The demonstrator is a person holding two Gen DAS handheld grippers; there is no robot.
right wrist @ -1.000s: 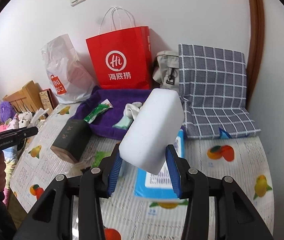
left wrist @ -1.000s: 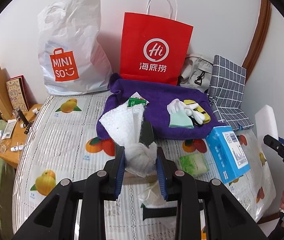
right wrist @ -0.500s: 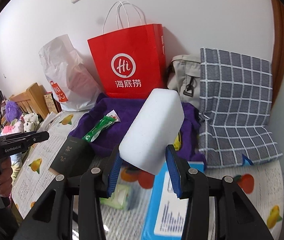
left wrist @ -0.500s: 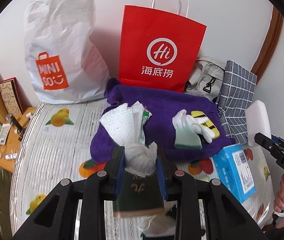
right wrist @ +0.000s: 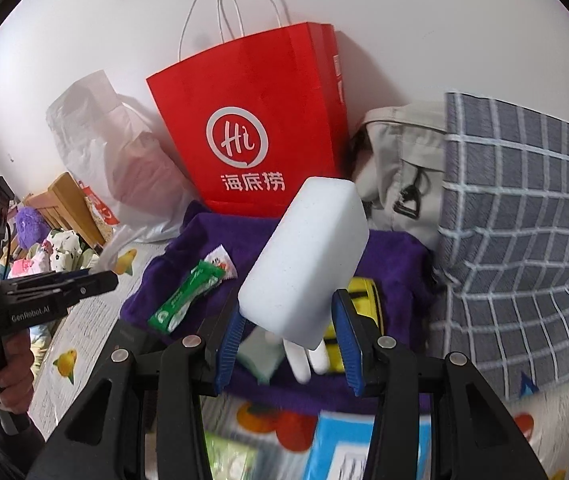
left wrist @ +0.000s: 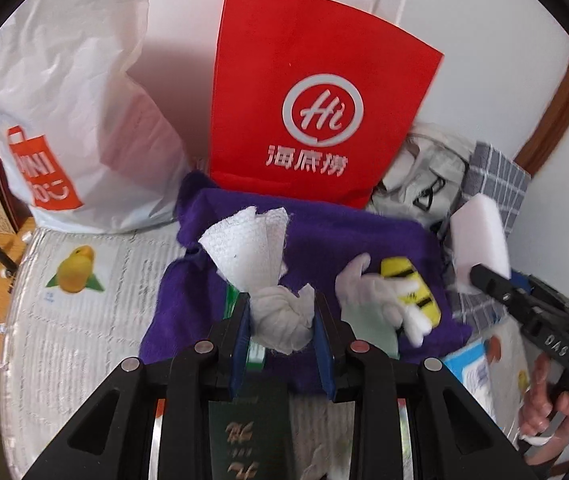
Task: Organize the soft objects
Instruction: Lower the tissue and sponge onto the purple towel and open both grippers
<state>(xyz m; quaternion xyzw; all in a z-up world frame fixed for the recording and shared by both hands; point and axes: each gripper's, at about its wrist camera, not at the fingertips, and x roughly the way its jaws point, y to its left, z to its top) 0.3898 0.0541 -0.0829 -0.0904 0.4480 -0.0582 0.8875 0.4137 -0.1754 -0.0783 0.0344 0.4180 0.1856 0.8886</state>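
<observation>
Two grippers show in the left wrist view. The left gripper (left wrist: 282, 316) is narrowly parted, its blue pads clamped on a crumpled white cloth (left wrist: 262, 264) that fans out above the jaws. The cloth hangs over the near left part of a purple towel (left wrist: 348, 236), which lies on the fruit-print bed cover (left wrist: 80, 300) at its far edge, against the wall. On the towel's right part lie a white glove (left wrist: 372, 292), a yellow pouch (left wrist: 412, 288) touching it, and a pale green piece (left wrist: 368, 324) under the glove. A dark green box (left wrist: 248, 428) lies under the jaws at the towel's near edge. Behind the towel stand a red bag (left wrist: 316, 92) and, left of it, a white plastic bag (left wrist: 76, 100). At the right edge the right gripper (left wrist: 480, 276), in a hand (left wrist: 552, 412), carries a white sponge (left wrist: 480, 236). In the right wrist view, the right gripper (right wrist: 288, 344) is partly open, pads pressed on the sponge (right wrist: 304, 260), which tilts up and to the right over the towel (right wrist: 396, 256). A green sachet (right wrist: 184, 300) lies on the towel's left part; the glove (right wrist: 304, 356) and pouch (right wrist: 364, 300) lie under the sponge. A checked cushion (right wrist: 516, 224) leans at the towel's right edge, a beige bag (right wrist: 400, 172) behind it. A blue pack (right wrist: 344, 444) lies blurred on the cover at the towel's near edge. The left gripper (right wrist: 112, 280) shows at the left; its jaw state cannot be told here.
</observation>
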